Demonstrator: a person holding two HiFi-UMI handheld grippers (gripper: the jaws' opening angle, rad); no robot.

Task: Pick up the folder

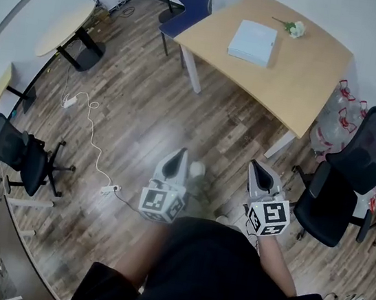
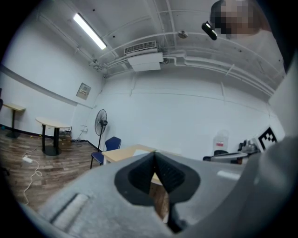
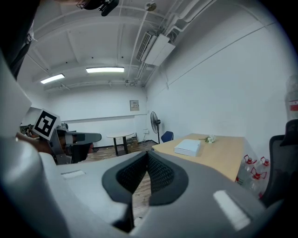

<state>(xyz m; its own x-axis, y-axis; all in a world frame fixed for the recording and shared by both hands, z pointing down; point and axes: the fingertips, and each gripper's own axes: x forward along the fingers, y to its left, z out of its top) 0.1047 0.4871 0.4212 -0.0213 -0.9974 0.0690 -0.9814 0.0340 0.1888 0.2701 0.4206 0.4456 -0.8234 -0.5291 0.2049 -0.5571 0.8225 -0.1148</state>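
Note:
A pale blue-white folder (image 1: 252, 42) lies flat on the wooden table (image 1: 303, 72) at the top of the head view, and it also shows in the right gripper view as a white folder (image 3: 187, 147). Both grippers hang over the wood floor, well short of the table. My left gripper (image 1: 182, 153) is shut with nothing in it, pointing towards the table (image 2: 122, 153). My right gripper (image 1: 255, 166) is shut and empty too, held level beside it. In each gripper view the jaws meet at the tips, left gripper (image 2: 154, 154) and right gripper (image 3: 147, 152).
A small white flower (image 1: 294, 28) lies beyond the folder. A blue chair (image 1: 188, 7) stands at the table's far left, a black office chair (image 1: 350, 182) at its right, with water bottles (image 1: 335, 114) by it. A cable and power strip (image 1: 108, 188) trail on the floor.

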